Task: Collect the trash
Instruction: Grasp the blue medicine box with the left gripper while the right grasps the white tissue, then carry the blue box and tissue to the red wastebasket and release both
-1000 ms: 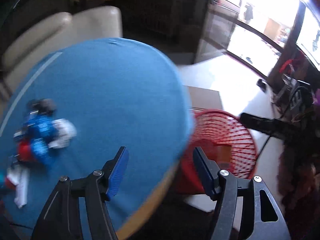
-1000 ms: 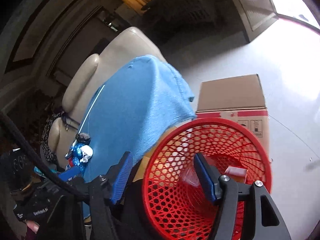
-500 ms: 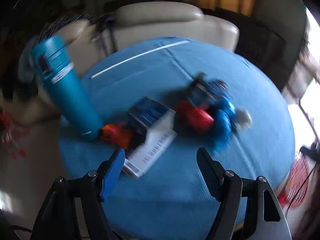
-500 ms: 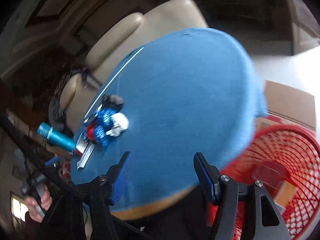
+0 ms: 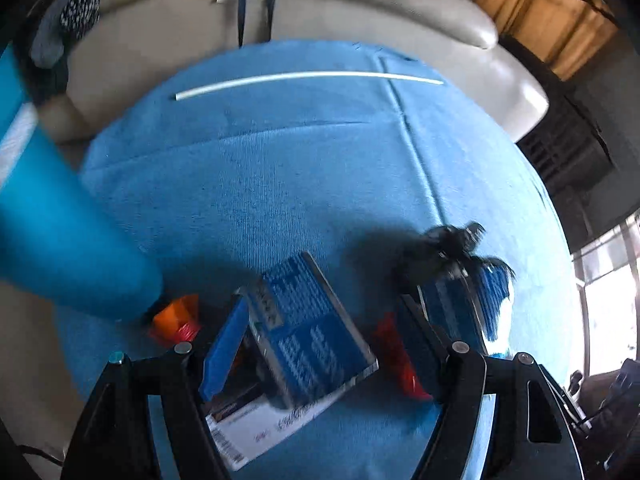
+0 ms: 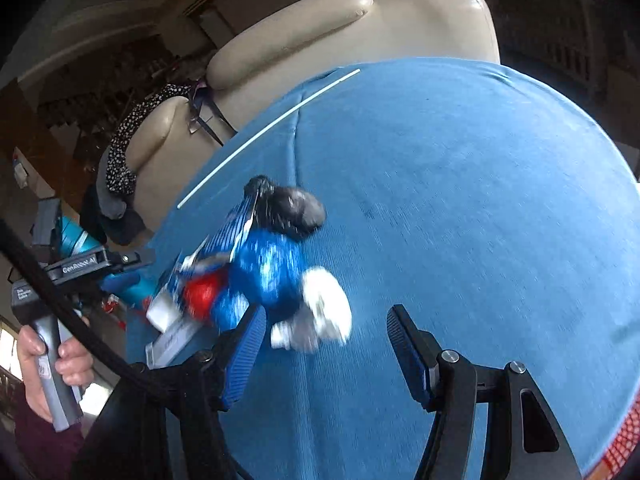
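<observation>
Jaws wide around blue carton (image 5: 304, 332)

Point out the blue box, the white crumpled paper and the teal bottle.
blue box (image 5: 308, 332): left wrist view, on its printed blue top face.
white crumpled paper (image 6: 324, 308): right wrist view, on the middle of the wad.
teal bottle (image 5: 60, 240): left wrist view, on its side wall.

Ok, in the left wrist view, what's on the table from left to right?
Teal bottle → orange cap → blue box → red wrapper → blue foil wrapper.
</observation>
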`<state>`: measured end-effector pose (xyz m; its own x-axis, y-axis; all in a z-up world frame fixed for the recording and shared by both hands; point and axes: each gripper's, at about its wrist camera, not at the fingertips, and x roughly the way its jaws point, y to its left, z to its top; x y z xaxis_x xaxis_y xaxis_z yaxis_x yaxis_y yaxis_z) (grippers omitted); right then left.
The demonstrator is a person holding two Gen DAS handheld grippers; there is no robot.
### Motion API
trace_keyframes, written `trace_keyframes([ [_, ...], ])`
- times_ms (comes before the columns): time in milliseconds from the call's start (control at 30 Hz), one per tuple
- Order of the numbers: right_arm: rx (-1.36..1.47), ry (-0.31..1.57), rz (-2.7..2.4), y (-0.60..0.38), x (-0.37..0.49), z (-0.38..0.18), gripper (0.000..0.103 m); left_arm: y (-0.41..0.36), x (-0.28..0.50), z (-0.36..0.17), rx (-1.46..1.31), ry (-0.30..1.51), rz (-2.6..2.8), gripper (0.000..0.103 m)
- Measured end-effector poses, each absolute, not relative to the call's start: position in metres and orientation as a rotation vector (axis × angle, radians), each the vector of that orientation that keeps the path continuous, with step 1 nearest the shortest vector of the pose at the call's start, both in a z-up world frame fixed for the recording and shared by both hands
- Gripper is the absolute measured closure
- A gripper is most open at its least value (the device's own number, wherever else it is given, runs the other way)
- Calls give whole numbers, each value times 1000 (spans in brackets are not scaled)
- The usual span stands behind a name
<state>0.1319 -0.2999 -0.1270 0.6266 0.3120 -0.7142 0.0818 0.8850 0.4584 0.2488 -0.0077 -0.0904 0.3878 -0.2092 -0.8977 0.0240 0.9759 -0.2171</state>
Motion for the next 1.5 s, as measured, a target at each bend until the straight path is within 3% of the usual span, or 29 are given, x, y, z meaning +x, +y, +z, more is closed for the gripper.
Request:
trace_keyframes([
  [100,496,925,132,-295,152,-138,38,-11,257,-104,-194,1220,-119,27],
  [233,478,991,155,-282,167,-155,63,-18,261,-117,-131,1247,-74,27],
  [367,477,999,162,-278,164,-164,74,-17,257,-128,-125,1283,-68,27],
  [467,494,979,166,-284,155,-162,75,-22,253,-133,-102,1267,-79,34],
  [500,497,974,165,-285,151,-161,75,-25,248,-131,-79,1247,-81,43],
  [533,504,964,166,-287,146,-159,75,-26,244,-130,-76,1242,-90,44],
  [1033,516,807,192,-311,32,-108,75,-86,113,-39,103,881,-262,45],
  [1500,504,714,67,-370,-71,-74,75,-192,-11,-15,433,662,-437,45],
])
